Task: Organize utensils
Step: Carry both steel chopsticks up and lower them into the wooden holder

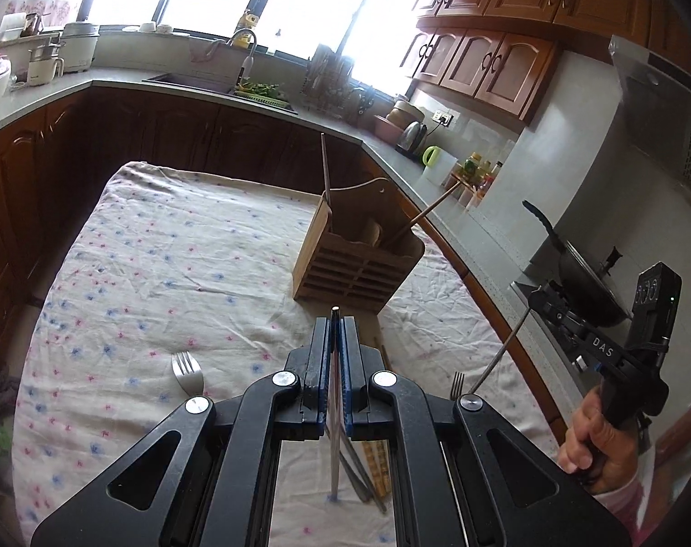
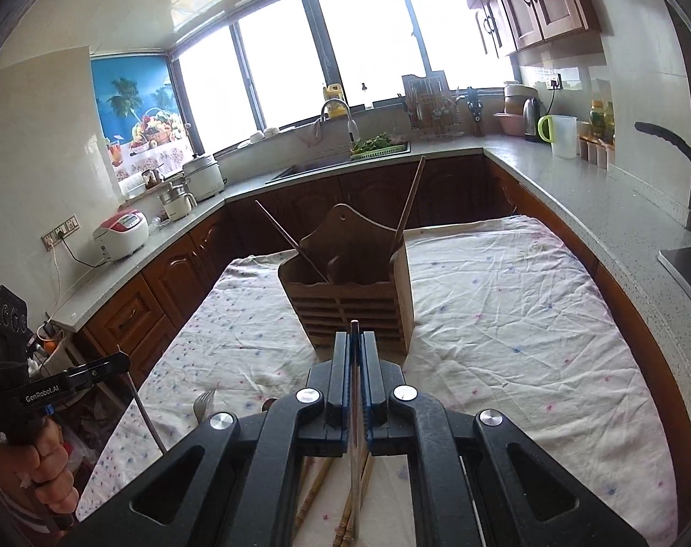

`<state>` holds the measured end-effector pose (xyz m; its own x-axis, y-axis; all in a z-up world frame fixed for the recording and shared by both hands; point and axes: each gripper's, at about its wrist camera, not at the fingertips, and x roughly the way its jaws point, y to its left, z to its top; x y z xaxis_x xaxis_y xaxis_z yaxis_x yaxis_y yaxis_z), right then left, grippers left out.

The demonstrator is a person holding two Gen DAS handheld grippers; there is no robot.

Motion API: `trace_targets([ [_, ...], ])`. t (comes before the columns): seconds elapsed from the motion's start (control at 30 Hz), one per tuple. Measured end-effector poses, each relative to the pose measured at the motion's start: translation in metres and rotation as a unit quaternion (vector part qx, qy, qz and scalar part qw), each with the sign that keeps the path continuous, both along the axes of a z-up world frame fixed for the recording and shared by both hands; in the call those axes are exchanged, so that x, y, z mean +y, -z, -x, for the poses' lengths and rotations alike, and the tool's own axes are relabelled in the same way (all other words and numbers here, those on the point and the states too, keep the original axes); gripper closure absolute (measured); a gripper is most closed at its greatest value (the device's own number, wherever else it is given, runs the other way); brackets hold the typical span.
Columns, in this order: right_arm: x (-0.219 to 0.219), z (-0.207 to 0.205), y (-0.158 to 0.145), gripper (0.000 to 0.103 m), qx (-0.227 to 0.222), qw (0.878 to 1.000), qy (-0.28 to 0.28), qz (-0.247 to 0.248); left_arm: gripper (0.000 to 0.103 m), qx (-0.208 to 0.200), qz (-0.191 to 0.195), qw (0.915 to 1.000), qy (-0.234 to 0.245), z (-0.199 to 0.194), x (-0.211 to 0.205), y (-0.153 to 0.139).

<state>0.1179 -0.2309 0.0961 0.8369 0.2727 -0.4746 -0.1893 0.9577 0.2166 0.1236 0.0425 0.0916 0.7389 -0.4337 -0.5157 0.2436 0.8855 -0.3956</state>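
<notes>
A thin metal chopstick (image 1: 334, 410) is clamped between the closed pads of the left claw (image 1: 335, 319), with its tip showing just past the fingertips and its long end hanging down below the claw. The right claw (image 2: 355, 332) is likewise closed on a slim metal utensil (image 2: 354, 469), which is seen edge-on, so its kind cannot be told. In the left wrist view, the right claw is also seen at about 3 o'clock, held by a hand (image 1: 591, 437), with the thin metal rod slanting down from it.

A wooden utensil holder (image 2: 350, 291) is stood on the tabletop (image 2: 504, 319), which is covered by a floral cloth, straight ahead at 12 o'clock of both claws. Two chopsticks are already leaned inside it: a dark chopstick (image 2: 290, 241) in the left compartment, tilted toward 11 o'clock, and a wooden chopstick (image 2: 411, 200) in the right compartment, tilted toward 1 o'clock.

A fork (image 1: 188, 371) is laid on the cloth at 9 o'clock of the left claw. A bundle of loose chopsticks (image 1: 372, 469) is left lying on the cloth beneath the claws.
</notes>
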Motion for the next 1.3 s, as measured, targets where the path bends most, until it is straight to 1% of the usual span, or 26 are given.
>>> trace_targets([
  [0.2,0.005,-0.003,-0.015,0.099,-0.017,1.0,-0.004,-0.001,0.1,-0.025,0.006,0.9997,-0.005,0.0,0.005,-0.017],
  [0.47,0.002,-0.014,-0.022,0.099,-0.027,1.0,-0.002,-0.004,0.1,-0.046,0.008,0.9989,-0.008,-0.01,0.004,-0.032],
  [0.67,-0.003,-0.025,-0.026,0.099,-0.035,0.999,0.003,-0.012,0.1,-0.06,0.011,0.9981,-0.009,-0.024,0.0,-0.043],
  [0.83,-0.007,-0.034,-0.036,0.099,-0.05,0.999,0.009,-0.019,0.1,-0.077,0.013,0.9969,-0.008,-0.037,-0.004,-0.056],
  [1.13,-0.015,-0.064,-0.052,0.099,-0.083,0.995,0.034,-0.042,0.1,-0.117,0.013,0.993,-0.011,-0.073,-0.017,-0.084],
  [1.3,-0.016,-0.088,-0.071,0.099,-0.112,0.991,0.05,-0.046,0.1,-0.138,0.016,0.9902,-0.02,-0.104,-0.025,-0.1],
])
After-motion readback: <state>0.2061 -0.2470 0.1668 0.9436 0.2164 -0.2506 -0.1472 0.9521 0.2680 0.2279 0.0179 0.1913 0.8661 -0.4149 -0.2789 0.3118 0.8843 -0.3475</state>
